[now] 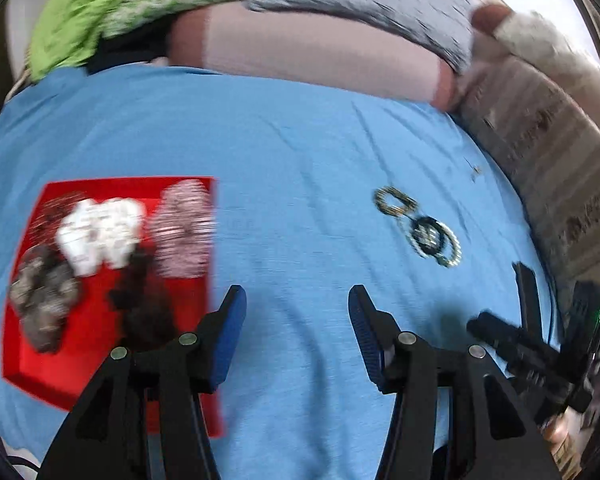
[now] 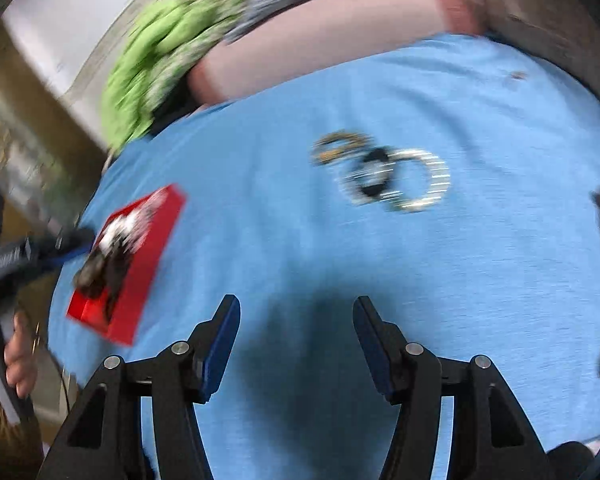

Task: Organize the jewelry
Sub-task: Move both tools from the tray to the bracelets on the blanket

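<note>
Both grippers hang over a blue cloth (image 1: 300, 152) with jaws spread wide and nothing between them. The left gripper (image 1: 297, 300) sits just right of the red tray (image 1: 100, 364), which lies at the near left and already holds a heap of pieces: white, pink-striped, dark and brownish; blur hides what each is. The right gripper (image 2: 296, 312) is near the middle of the cloth, with the same tray (image 2: 140, 292) off to its left.

The loose jewelry is a small cluster of bangles (image 1: 420, 226) on the cloth, well apart from the tray, on the right side. From the left gripper it lies far and to the right; from the right gripper the bangles (image 2: 384, 172) lie nearly straight ahead, slightly right. The rings overlap in a short row, gold one at the left end, dark one in the middle, silvery ones to the right, so the cluster's long axis runs roughly left to right, across the right gripper's line of approach.

The right gripper appears the nearer and better aligned, so it seems the likelier to reach forward; the tray then lies a long carry to the left.
</note>
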### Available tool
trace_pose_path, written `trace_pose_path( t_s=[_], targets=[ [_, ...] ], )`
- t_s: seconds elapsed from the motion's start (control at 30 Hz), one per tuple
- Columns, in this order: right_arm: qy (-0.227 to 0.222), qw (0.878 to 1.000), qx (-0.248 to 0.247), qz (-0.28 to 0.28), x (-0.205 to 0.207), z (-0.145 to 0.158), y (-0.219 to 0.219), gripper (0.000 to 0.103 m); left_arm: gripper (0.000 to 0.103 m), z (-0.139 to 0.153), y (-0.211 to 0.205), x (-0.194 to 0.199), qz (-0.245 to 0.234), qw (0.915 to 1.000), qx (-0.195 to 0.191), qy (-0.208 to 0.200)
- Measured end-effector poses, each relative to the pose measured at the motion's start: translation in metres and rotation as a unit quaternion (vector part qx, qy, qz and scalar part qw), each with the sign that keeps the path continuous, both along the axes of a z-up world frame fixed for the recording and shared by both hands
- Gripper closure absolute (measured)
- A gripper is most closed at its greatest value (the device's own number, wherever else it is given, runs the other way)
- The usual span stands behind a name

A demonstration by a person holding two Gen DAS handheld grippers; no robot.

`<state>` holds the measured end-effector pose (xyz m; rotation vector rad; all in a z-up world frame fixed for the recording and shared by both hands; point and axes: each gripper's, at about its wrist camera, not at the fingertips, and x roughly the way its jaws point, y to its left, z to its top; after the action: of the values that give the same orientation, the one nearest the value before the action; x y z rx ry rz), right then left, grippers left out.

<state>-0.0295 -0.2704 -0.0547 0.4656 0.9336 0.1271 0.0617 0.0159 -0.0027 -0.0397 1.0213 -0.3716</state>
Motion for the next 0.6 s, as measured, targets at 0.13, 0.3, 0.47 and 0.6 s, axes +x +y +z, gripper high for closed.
trace_pose_path(
  t_s=[0.13,0.3,0.47,0.6],
  targets=[
    [-0.004,0.999,-0.007,-0.04,0.01,-0.004,-0.036,0.04,0.051,-0.011,-0.041,0.017,-0.023,0.9997,0.003,0.005],
    [-0.012,0.998,-0.009,-0.057,0.033,-0.011,-0.056,0.041,0.051,-0.03,-0.087,0.055,-0.034,0.9992,0.001,0.023],
    [0.003,0.997,-0.022,-0.068,0.06,-0.026,-0.065,0.055,0.054,-0.056,-0.125,0.095,-0.036,0.9985,0.028,0.032],
    [0.007,0.997,-0.033,-0.067,0.075,-0.035,-0.068,0.056,0.056,-0.074,-0.148,0.119,-0.042,0.9975,0.044,0.037]
  ],
)
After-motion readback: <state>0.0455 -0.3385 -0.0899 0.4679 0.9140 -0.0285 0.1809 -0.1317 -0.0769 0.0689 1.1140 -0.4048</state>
